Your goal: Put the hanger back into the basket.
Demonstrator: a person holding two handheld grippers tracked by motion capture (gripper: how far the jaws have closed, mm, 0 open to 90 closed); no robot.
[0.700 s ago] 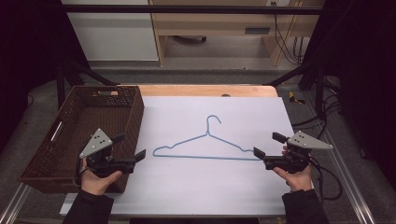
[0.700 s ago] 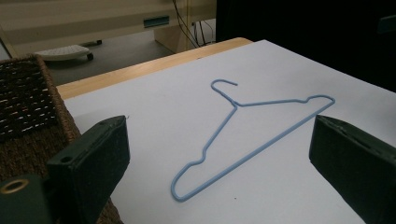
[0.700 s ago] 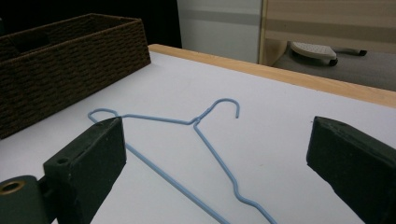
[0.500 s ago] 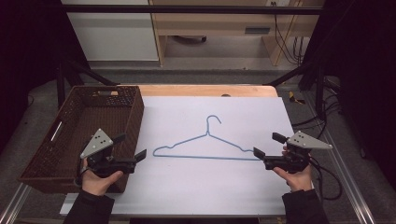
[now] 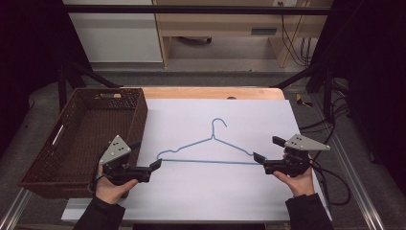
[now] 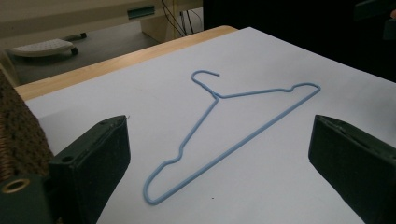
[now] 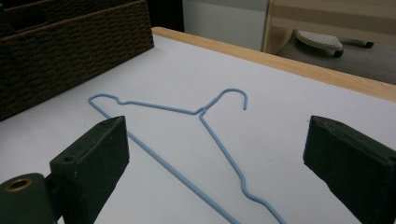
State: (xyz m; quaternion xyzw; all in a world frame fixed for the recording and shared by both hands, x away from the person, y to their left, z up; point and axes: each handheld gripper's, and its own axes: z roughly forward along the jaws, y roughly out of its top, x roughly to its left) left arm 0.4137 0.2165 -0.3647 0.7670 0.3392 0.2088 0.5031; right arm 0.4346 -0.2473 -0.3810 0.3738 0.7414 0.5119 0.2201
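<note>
- Fingers on your left gripper (image 5: 155, 164) stand wide apart with nothing between the pads; in the left gripper view each black finger (image 6: 93, 158) sits off to one side of the near tip of the hanger (image 5: 210, 148) without touching it.
- Your right gripper (image 5: 258, 157) is spread just as wide and also holds nothing; in the right gripper view its left finger (image 7: 93, 158) is just beside the hanger's straight bottom wire, which runs past it toward the lower edge of that view.
- Between the two sets of fingers the blue wire hanger lies flat on the white sheet (image 5: 215, 191), one shoulder tip just ahead of each gripper and the hook pointing away from you.
- My guess is the risk starts with how thin and flat the wire is: if you close level with the sheet, the pads may skate over the wire or pinch the sheet instead.
- Closing on one tip alone would probably let the hanger swing or spin, since the far end is free.
- If you push forward before clamping, you could slide the whole hanger away from your fingers.
- Farther off, beyond your left fingers, the wicker basket (image 5: 76, 139) sits close to that end; a swinging hanger could catch its wall.
</note>
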